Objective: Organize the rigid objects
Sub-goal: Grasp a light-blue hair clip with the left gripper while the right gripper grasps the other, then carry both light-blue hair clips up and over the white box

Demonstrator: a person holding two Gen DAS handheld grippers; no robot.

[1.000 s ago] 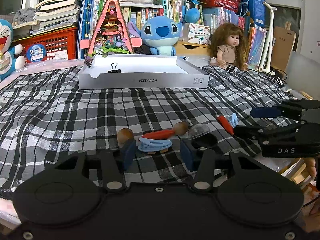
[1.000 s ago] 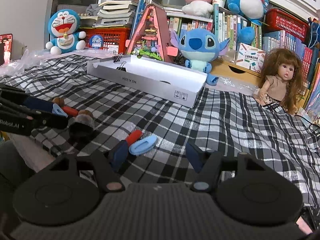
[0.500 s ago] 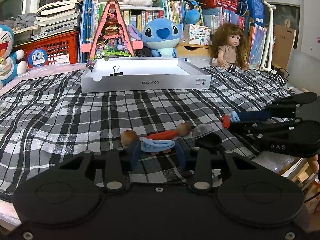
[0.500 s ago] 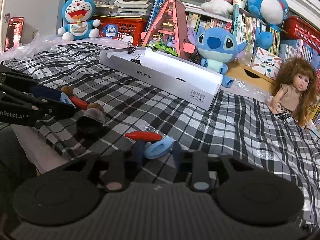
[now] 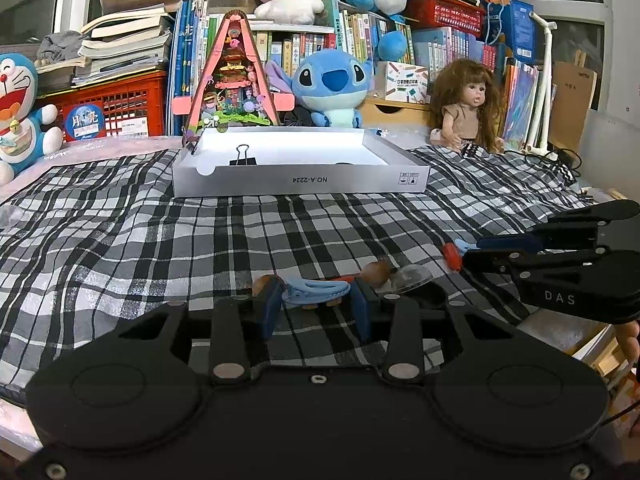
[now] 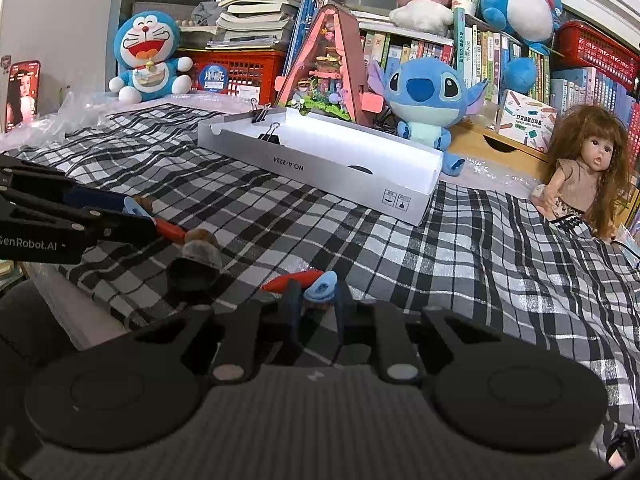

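Observation:
On the plaid cloth my left gripper [image 5: 316, 300] has its blue pads on either side of a light blue clip [image 5: 314, 290], narrowly open around it. Behind the clip lies a red stick with wooden ball ends [image 5: 378, 271]. My right gripper [image 6: 316, 300] is shut on a second light blue clip [image 6: 320, 287], lying against a red piece [image 6: 292, 280]. It also shows in the left wrist view [image 5: 464, 254]. A white shallow box [image 5: 300, 178] holding a black binder clip [image 5: 242, 156] lies further back.
A black base with a clear dome [image 5: 412, 284] sits right of the left gripper. Plush toys, a doll [image 5: 468, 108], a pink triangular model [image 5: 232, 80], red crates and books line the back. The table's right edge is near the right gripper.
Both grippers moved forward over their clips and narrowed. The right gripper went from open to shut on its clip; the left pads drew in around the other clip.

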